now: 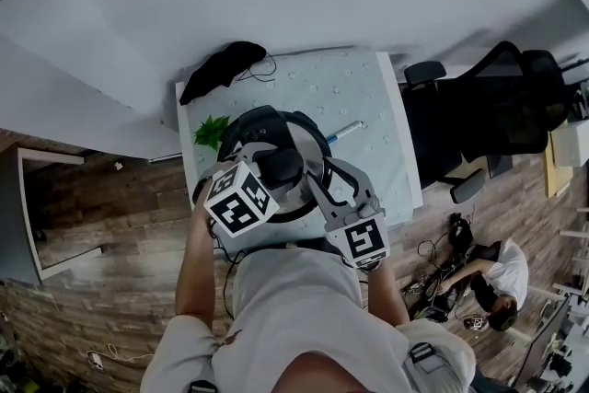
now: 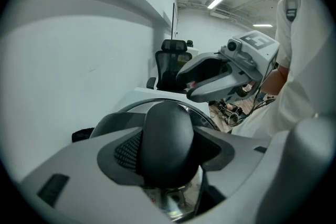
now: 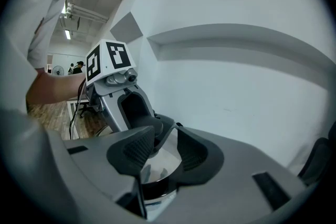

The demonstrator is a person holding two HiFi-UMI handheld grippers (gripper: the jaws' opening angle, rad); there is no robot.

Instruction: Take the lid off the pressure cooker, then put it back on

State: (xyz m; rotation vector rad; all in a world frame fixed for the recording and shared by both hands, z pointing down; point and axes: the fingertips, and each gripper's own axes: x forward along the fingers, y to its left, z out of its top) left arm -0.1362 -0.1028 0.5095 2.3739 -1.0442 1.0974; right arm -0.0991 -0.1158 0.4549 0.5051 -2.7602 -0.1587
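One table (image 1: 368, 97) under a pale blue dotted cloth carries one steel pressure cooker (image 1: 313, 152) with one round black lid knob (image 2: 167, 136), one black cloth bundle (image 1: 221, 69) at its far left corner, one green leafy sprig (image 1: 212, 131) by its left edge and one blue-and-silver pen (image 1: 345, 132) toward its right edge. There are two grey grippers, the left gripper (image 1: 273, 170) and the right gripper (image 3: 164, 148). Two black office chairs stand off the table's right edge, a small one (image 1: 423, 72) and a large one (image 1: 515, 101).

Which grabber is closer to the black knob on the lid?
Left. The left gripper has its fingers shut on the knob; the right gripper is open over the lid, beside the knob, not touching it.
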